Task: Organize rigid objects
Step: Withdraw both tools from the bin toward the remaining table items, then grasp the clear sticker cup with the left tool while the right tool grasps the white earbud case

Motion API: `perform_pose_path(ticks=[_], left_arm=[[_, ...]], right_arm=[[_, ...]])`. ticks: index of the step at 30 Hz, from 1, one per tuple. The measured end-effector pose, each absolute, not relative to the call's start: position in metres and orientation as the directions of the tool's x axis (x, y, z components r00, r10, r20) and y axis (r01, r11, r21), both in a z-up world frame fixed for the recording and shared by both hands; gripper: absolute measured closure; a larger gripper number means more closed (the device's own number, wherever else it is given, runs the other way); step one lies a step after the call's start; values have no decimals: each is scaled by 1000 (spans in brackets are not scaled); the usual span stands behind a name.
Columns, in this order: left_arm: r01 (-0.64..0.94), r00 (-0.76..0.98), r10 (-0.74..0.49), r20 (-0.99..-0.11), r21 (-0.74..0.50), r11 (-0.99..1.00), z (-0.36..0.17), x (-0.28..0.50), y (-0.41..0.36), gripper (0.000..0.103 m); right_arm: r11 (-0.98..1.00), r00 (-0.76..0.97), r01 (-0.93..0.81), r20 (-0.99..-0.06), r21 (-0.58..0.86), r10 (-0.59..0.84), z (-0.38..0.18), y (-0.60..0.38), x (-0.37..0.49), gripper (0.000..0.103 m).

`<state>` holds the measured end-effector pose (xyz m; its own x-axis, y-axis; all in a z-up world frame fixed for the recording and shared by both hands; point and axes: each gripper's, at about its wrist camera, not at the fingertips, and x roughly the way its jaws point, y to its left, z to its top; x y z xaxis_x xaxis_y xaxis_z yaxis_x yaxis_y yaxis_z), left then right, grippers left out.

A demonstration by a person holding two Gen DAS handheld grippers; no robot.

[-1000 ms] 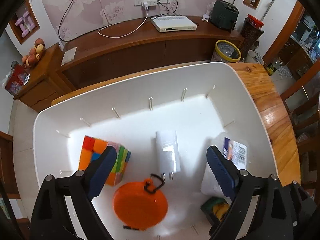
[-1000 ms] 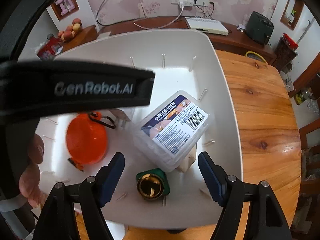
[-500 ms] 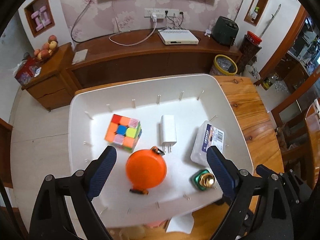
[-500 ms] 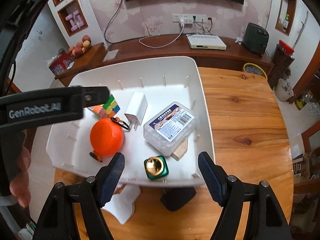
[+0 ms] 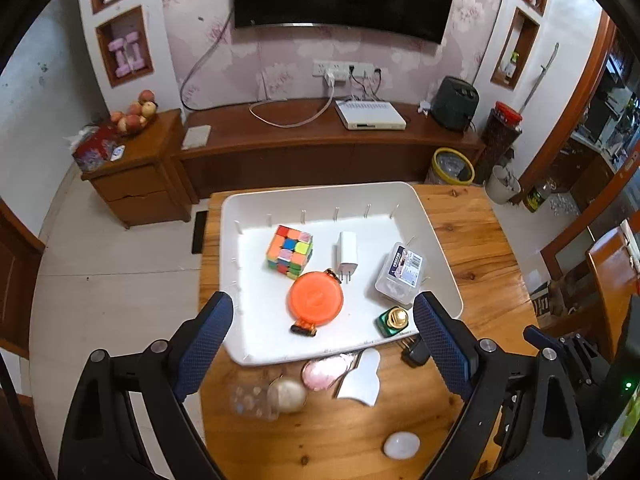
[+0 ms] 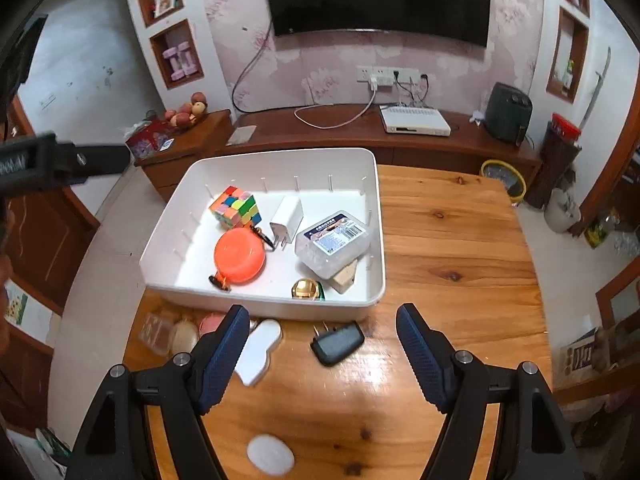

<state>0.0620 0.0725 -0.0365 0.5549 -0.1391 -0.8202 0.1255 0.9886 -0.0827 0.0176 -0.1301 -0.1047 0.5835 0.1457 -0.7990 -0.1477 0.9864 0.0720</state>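
Observation:
A white tray [image 5: 436,232] [image 6: 372,184] sits on the wooden table. Inside lie a colour cube [image 5: 289,249] [image 6: 235,206], a white charger [image 5: 346,252] [image 6: 286,217], an orange round case [image 5: 315,298] [image 6: 238,255], a clear labelled box [image 5: 401,273] [image 6: 332,243] and a green-gold bottle [image 5: 393,321] [image 6: 306,289]. A black plug adapter [image 6: 338,343] [image 5: 414,353] lies on the table just in front of the tray. My left gripper [image 5: 322,340] hangs open and empty above the tray's near edge. My right gripper [image 6: 322,352] is open and empty above the adapter.
In front of the tray lie a white flat piece [image 6: 259,349], a pink disc [image 5: 322,373], a beige ball [image 5: 286,395], a small clear case [image 5: 252,399] and a white oval [image 6: 269,457]. A wooden block [image 6: 345,278] lies under the clear box. A TV cabinet stands behind.
Both grippers have pulled back and up from inside the tray; the tray now looks small and the table in front of it has come into view. Neither carries anything.

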Motion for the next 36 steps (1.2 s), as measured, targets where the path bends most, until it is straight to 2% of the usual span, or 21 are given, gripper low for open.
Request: perform_pose_path(ticks=[6, 13, 21, 36], left_arm=[[96, 584, -121, -802, -81, 992, -22, 32, 82, 10], [72, 579, -83, -811, -51, 996, -33, 4, 90, 9], [38, 490, -43, -870, -28, 999, -86, -14, 112, 9], [58, 280, -100, -955, -88, 994, -207, 5, 153, 9]], right_arm=[[979, 612, -195, -773, 56, 166, -92, -135, -21, 26], [965, 623, -262, -761, 13, 179, -94, -137, -50, 26], [936, 572, -350, -798, -29, 189, -127, -121, -73, 26], [868, 427, -494, -884, -50, 192, -223, -82, -83, 26]])
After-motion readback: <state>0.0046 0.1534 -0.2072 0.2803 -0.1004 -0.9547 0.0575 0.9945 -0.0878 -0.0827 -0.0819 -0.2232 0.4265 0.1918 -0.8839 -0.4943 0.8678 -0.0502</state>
